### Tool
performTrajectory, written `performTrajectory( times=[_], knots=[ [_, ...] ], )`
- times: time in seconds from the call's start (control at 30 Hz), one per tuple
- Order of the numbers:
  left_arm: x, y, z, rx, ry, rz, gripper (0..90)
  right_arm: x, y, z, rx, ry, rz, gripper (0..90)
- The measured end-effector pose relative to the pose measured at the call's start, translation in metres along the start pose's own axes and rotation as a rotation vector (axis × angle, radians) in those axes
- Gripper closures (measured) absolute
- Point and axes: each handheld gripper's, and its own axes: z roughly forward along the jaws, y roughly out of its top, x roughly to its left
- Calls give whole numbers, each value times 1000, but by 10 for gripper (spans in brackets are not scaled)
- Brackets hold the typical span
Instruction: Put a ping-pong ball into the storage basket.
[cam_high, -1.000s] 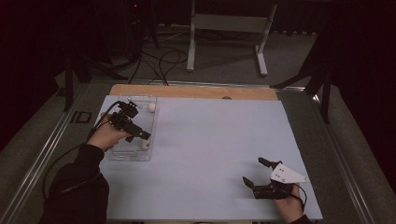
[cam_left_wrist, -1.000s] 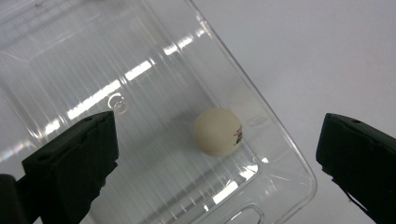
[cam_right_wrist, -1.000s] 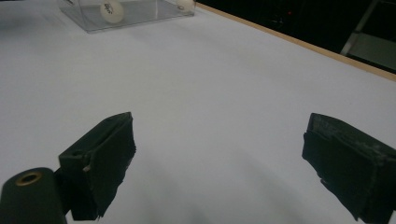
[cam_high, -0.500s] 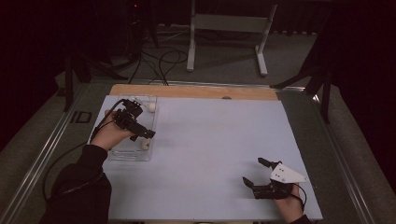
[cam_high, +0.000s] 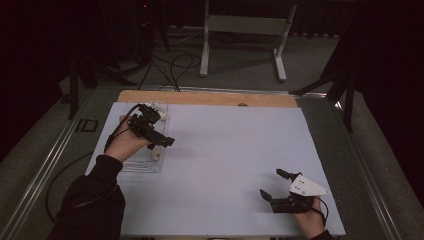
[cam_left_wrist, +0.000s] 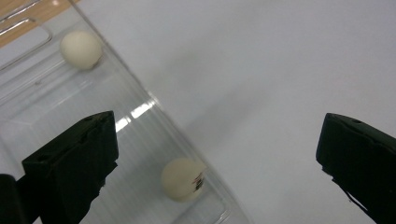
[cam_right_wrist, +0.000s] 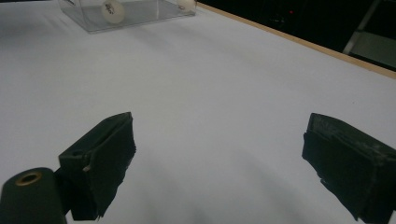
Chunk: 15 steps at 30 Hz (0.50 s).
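I've swung the left tongs (cam_high: 159, 141) off the clear tray (cam_left_wrist: 140, 140)'s far end; spread, empty. Next: descend onto the near ball (cam_left_wrist: 183, 179). Right tongs (cam_high: 276, 187) idle, spread.

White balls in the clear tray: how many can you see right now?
2. One white ball lies at the clear tray's near corner by the wall; the other ball sits farther along it. The person's hand may hide more.
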Motion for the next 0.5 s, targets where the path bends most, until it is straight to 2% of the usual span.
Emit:
performTrajectory(
  times=[0.23, 0.5],
  knots=[
    [-9, 4, 1, -52, -21, 19, 3, 0, 0, 0, -1, 2, -1, 92],
    [-23, 10, 2, -119, -48, 61, 3, 0, 0, 0, 0, 4, -1, 92]
  ],
)
